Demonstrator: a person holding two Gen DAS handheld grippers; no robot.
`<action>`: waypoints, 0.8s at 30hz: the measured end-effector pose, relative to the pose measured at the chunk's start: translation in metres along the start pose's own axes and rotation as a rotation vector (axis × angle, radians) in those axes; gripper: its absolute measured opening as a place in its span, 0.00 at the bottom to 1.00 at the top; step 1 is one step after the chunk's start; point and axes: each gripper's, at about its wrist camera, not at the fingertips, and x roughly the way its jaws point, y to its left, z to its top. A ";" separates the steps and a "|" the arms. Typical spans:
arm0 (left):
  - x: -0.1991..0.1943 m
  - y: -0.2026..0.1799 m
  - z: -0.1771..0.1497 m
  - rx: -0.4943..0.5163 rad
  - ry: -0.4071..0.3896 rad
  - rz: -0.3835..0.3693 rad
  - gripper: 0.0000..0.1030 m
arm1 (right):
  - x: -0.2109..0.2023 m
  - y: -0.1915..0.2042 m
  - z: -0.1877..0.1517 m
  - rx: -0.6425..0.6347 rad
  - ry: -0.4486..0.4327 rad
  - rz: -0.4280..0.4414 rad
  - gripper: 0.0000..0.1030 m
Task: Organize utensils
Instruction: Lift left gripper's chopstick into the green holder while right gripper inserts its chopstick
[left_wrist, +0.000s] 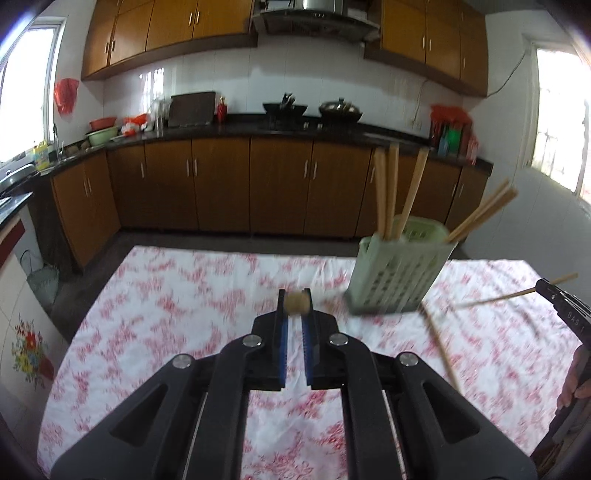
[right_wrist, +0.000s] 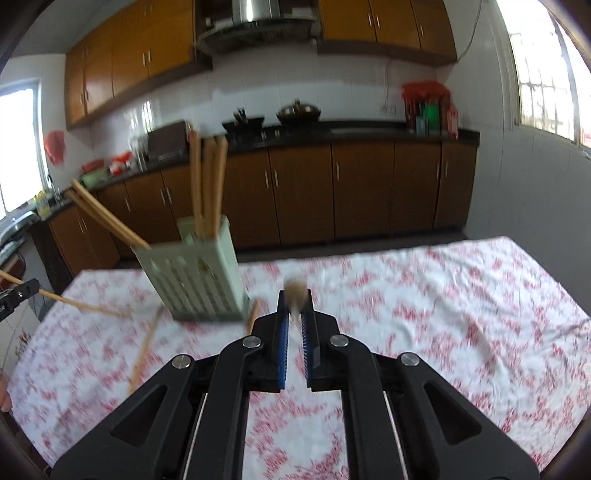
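While each black two-finger gripper, left (left_wrist: 295, 301) and right (right_wrist: 295, 291), clamps a wooden chopstick end-on, pointing forward, the pale green slotted plastic holder (left_wrist: 397, 273) stands on the red-and-white floral tablecloth (left_wrist: 184, 295). Only the opposite views show the chopsticks sideways.

- The bench cloth (left_wrist: 192, 295) is white with a blotchy red-pink floral print.
- The slotted utensil holder (left_wrist: 395, 280), at two o'clock of the left gripper (left_wrist: 295, 302), is pale green.
- The chopsticks (left_wrist: 391, 184) standing in it are tan wood.
- Both grippers are black; the right gripper (right_wrist: 295, 299) shows blue ribbed pads (right_wrist: 282, 354) inside its jaws.
- The cabinets (left_wrist: 221, 184) are warm brown with silver handles.
- The countertop (left_wrist: 332, 129) is black.
- The wall tiles (left_wrist: 236, 77) are white.
- A red bag (left_wrist: 65, 94) hangs at ten o'clock.
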 end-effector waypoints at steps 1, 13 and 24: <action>-0.005 -0.002 0.006 0.001 -0.014 -0.015 0.08 | -0.004 0.003 0.005 0.000 -0.017 0.011 0.07; -0.055 -0.034 0.041 0.051 -0.122 -0.161 0.08 | -0.049 0.034 0.066 0.025 -0.232 0.207 0.07; -0.064 -0.074 0.080 0.081 -0.238 -0.226 0.08 | -0.048 0.044 0.094 0.049 -0.415 0.214 0.07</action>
